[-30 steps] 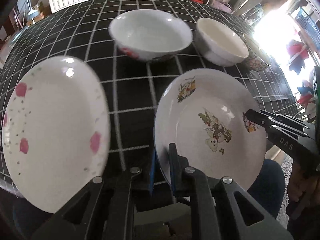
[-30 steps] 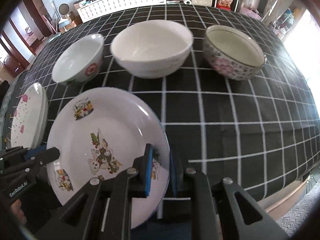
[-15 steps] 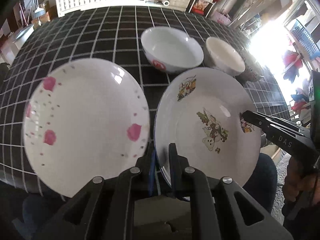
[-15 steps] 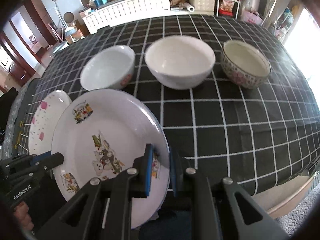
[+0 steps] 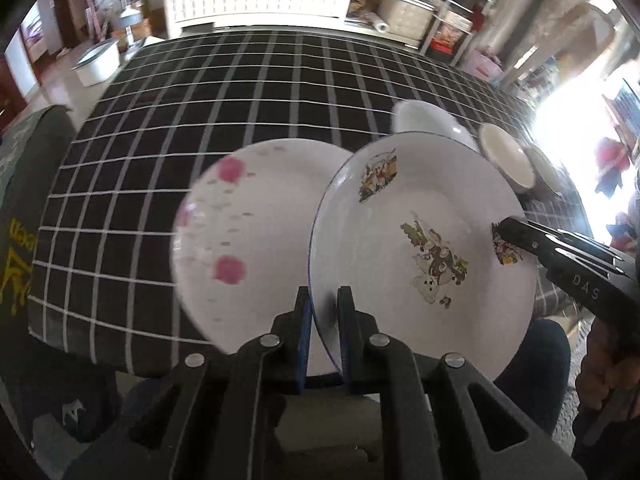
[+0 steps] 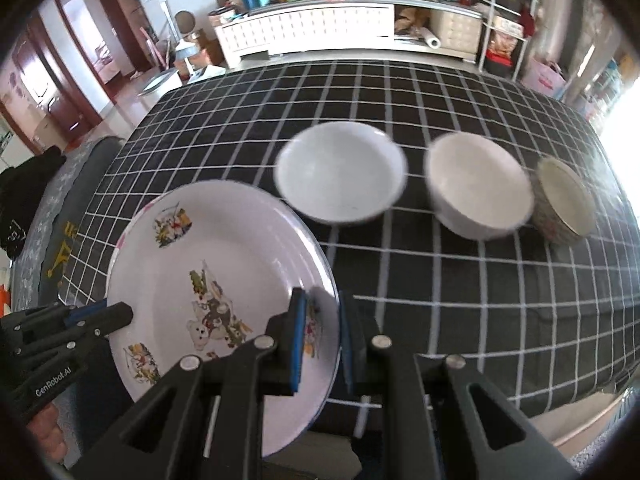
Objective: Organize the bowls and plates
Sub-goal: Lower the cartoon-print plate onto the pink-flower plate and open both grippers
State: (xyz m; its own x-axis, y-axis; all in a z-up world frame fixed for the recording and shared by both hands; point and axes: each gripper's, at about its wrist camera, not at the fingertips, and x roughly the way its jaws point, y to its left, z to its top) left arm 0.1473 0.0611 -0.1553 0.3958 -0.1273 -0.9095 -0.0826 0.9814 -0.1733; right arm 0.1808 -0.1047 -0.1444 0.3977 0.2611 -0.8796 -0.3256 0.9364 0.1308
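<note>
Both grippers hold one white cartoon-print plate (image 5: 424, 240) above the table's near edge. My left gripper (image 5: 323, 312) is shut on its near-left rim. My right gripper (image 6: 322, 320) is shut on its right rim, and the plate (image 6: 208, 280) tilts between them. The pink-spotted plate (image 5: 248, 232) lies on the black checked cloth, partly under the held plate. Three bowls stand in a row: a white bowl (image 6: 340, 176), a cream bowl (image 6: 478, 186) and a patterned bowl (image 6: 564, 200).
The black checked tablecloth (image 6: 460, 288) covers the table; its near edge runs just below the grippers. A white cabinet (image 6: 308, 30) and shelves stand beyond the far edge. A dark printed cushion (image 5: 24, 216) sits at the table's left end.
The held plate has risen and moved left, now overlapping the pink-spotted plate. Both grippers stay shut on its rim. The bowls appear farther away.
</note>
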